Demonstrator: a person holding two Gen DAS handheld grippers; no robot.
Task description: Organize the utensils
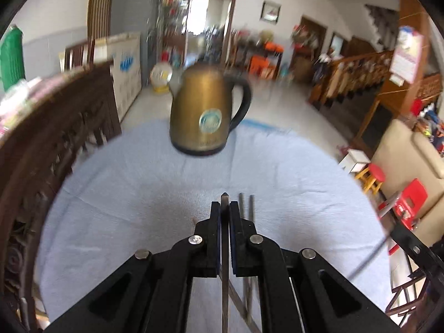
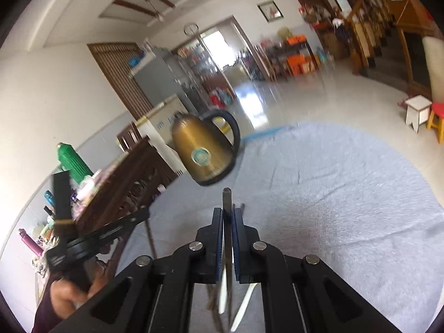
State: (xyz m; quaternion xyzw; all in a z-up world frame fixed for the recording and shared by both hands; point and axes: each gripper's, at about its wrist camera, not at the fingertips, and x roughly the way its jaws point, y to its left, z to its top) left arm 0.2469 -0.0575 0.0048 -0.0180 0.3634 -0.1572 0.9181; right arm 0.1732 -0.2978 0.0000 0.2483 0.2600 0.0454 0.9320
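My left gripper (image 1: 224, 208) is shut on a flat metal utensil handle (image 1: 224, 198) whose pointed end sticks out past the fingertips. Two thin metal chopsticks (image 1: 247, 205) lie on the blue cloth (image 1: 138, 183) just right of it. My right gripper (image 2: 227, 213) is shut on another metal utensil handle (image 2: 227, 197), held above the cloth (image 2: 333, 194). Below its fingers I see white utensil ends (image 2: 244, 302) and a thin stick; what they belong to is unclear. The left gripper's body (image 2: 97, 238) and the hand holding it show at the left of the right wrist view.
A gold electric kettle (image 1: 205, 116) with a black handle stands at the far side of the cloth; it also shows in the right wrist view (image 2: 205, 152). A carved dark wooden bench back (image 1: 41, 149) runs along the left. Stools (image 1: 371, 177) stand on the floor to the right.
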